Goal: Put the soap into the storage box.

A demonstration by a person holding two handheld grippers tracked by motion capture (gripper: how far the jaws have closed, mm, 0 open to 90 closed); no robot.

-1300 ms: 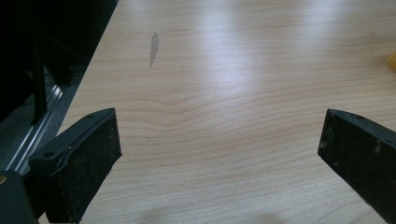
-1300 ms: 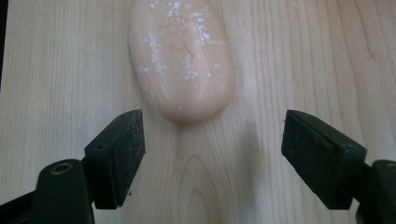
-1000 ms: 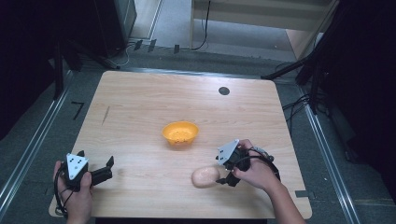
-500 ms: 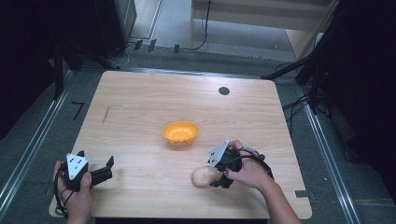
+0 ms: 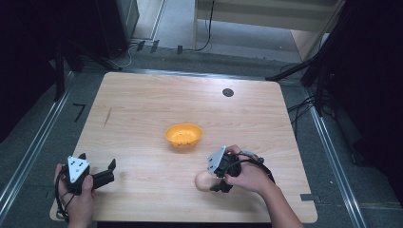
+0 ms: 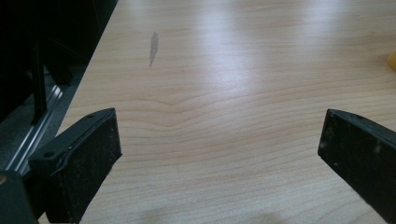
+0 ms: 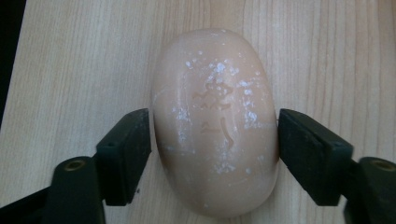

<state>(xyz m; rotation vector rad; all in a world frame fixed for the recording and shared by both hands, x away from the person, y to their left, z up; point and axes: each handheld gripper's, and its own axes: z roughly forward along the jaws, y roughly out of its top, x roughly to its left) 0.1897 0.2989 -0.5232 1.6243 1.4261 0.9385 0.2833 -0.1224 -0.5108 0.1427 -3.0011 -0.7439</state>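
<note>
Soap: a pale peach oval bar of soap (image 7: 215,121) lay flat on the bench (image 5: 142,118), near its front edge, well short of the orange bowl (image 5: 183,135).
Right gripper: the right gripper (image 7: 215,128) straddled the bar across its short width, jaws at or just off its sides; contact could not be judged.
Left gripper: the left gripper (image 6: 219,144) rested wide apart over bare wood, holding nothing.
Handling: probably stiff, light and slippery; rounded sides could squirt free.
Grip: across the widest middle, squarely.
</note>
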